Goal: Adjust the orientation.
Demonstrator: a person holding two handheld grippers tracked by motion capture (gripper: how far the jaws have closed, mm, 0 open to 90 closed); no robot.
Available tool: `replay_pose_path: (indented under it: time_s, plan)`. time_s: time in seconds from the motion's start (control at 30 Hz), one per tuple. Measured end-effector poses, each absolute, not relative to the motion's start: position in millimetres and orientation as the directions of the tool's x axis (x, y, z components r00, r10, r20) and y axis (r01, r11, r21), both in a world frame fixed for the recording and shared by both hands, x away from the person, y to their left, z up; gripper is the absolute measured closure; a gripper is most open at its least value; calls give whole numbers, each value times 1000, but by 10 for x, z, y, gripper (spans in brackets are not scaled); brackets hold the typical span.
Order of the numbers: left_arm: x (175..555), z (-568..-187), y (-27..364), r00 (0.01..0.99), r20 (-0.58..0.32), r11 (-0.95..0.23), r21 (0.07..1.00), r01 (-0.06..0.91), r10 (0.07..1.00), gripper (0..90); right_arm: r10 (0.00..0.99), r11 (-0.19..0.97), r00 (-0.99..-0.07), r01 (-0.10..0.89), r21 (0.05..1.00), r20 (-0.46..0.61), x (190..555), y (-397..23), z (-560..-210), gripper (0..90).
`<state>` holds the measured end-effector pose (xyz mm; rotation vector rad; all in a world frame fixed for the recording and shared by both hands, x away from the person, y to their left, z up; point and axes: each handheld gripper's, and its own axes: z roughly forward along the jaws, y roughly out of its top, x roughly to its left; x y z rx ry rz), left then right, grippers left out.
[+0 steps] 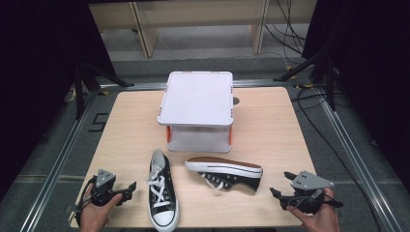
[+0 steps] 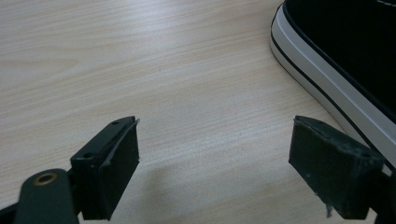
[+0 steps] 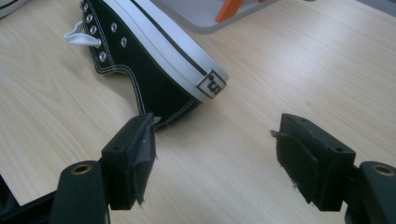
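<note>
Two black canvas sneakers with white soles lie on the light wooden table (image 1: 270, 116), in front of a small white two-tier shelf (image 1: 197, 99) with orange posts that stands toward twelve o'clock from the table's middle.

The upright sneaker (image 1: 162, 191) sits on its sole at about seven o'clock from the shelf, toe cap toward the person, white laces up. The tipped sneaker (image 1: 225, 175) lies on its side at about five o'clock from the shelf, its white sole and brown tread turned toward the shelf, heel pointing to three o'clock. The two shoes lie close together but do not touch.

The left gripper (image 1: 123, 192) is held low over the table at nine o'clock from the upright sneaker, aimed toward it. In the left gripper view its jaws stand wide apart over bare wood with nothing between them, and the upright sneaker's white sole edge (image 2: 327, 88) runs just past the right-hand jaw, at about two o'clock in that view.

The right gripper (image 1: 281, 186) hovers at three o'clock from the tipped sneaker, pointed at its heel. In the right gripper view the jaws gape fully, empty, and the tipped sneaker's heel (image 3: 154, 70) with its square logo patch lies just beyond the left-hand jaw, not touching either pad. The shelf's base (image 3: 210, 14) shows behind it.
</note>
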<state>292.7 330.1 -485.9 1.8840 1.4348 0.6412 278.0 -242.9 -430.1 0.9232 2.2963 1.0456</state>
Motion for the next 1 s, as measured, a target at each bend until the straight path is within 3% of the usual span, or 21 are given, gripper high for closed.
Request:
replay_pose_path:
  time_s: [0.37,1.0]
  plan:
    - [2936,-4865,3299,271,-30,-154,762,629,962,156,673,537,-722,330,776,-159,2929,-2232,-4234,303]
    - [2937,-4863,3305,273,-31,-154,761,630,961,156,502,641,-845,217,737,-187,3388,-1496,-4214,302]
